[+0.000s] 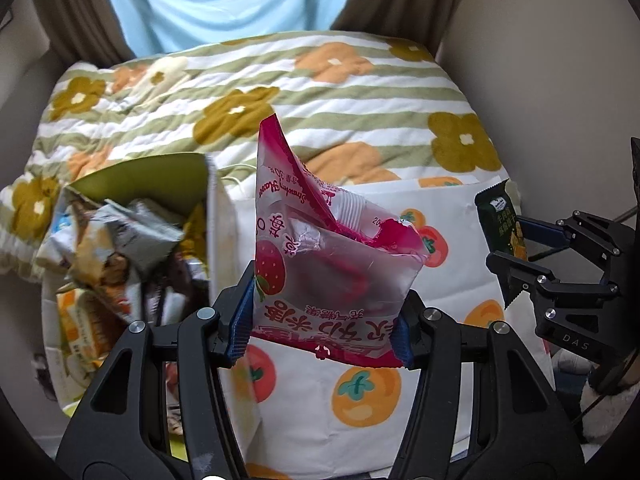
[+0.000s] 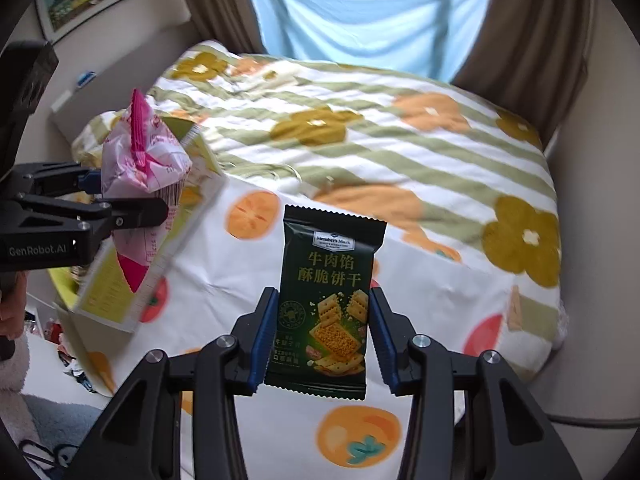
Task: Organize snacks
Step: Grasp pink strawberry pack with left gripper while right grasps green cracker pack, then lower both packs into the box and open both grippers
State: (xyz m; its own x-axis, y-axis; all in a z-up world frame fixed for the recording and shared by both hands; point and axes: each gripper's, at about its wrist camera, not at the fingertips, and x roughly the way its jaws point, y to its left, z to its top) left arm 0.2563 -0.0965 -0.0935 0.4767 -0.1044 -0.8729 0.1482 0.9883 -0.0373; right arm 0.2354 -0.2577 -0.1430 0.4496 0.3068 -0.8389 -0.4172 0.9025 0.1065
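Observation:
My left gripper (image 1: 322,320) is shut on a pink strawberry candy bag (image 1: 320,248), held up above the bed with its torn top pointing away. That bag (image 2: 140,168) and the left gripper (image 2: 132,206) also show at the left of the right wrist view. My right gripper (image 2: 322,332) is shut on a dark green cracker packet (image 2: 332,288), upright between the blue pads. In the left wrist view the cracker packet (image 1: 500,220) and right gripper (image 1: 516,256) sit at the right edge.
An open cardboard box (image 1: 120,240) full of several snack packets stands at the left on the bed. A white cloth with orange fruit prints (image 2: 240,264) lies under both grippers. A striped flowered quilt (image 2: 380,140) covers the bed. Curtains and a window lie behind.

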